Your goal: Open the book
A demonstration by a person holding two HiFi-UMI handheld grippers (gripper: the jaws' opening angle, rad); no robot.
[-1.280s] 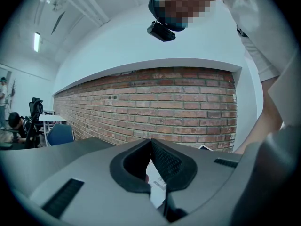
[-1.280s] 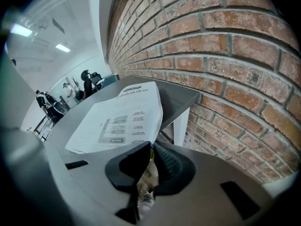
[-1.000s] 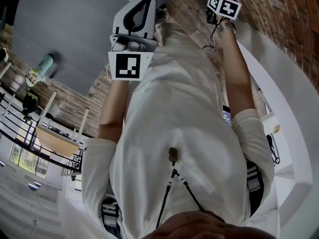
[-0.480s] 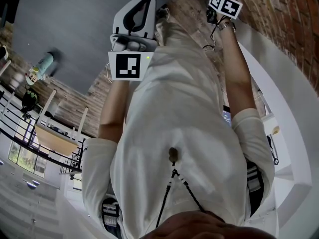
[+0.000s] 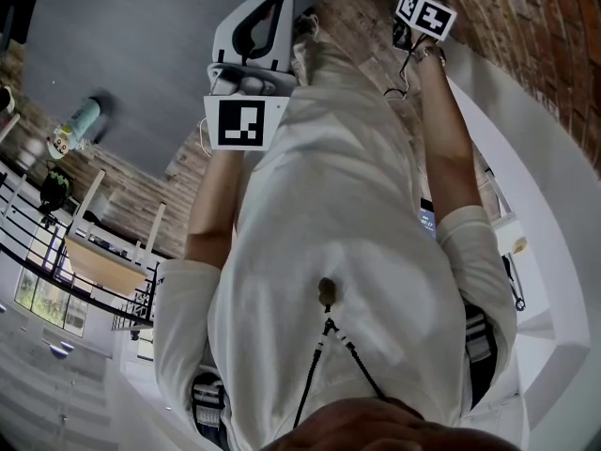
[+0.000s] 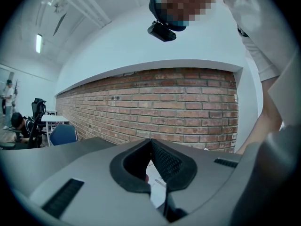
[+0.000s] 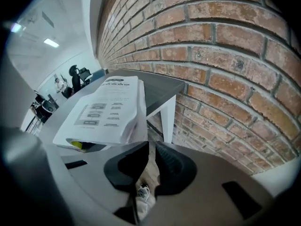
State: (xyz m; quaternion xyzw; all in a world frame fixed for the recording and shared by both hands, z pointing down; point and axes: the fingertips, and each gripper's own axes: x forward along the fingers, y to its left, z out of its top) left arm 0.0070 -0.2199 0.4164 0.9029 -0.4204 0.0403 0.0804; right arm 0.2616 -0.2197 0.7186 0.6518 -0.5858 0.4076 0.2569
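brick wall [image 7: 225, 55] ran past the end of the grey table [image 7: 160, 91]. book [image 7: 106, 109] lay flat on the table near that end, shut, white printed cover up, thick page block, something yellow under its near edge. right tongs [image 7: 151, 143] were together, empty, short of the book; left tongs [image 6: 150, 141] were also together. judged: approach step, opening not begun. next move: part the tongs, catch the cover edge, lift.

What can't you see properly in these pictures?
Book: head view shows none; the person's shirt fills it.
Book's print: right gripper view, too small to read.
Yellow thing: right gripper view, mostly hidden under the pages.
Right gripper: the page edge reaches its jaws; whether they pinch it is unclear.
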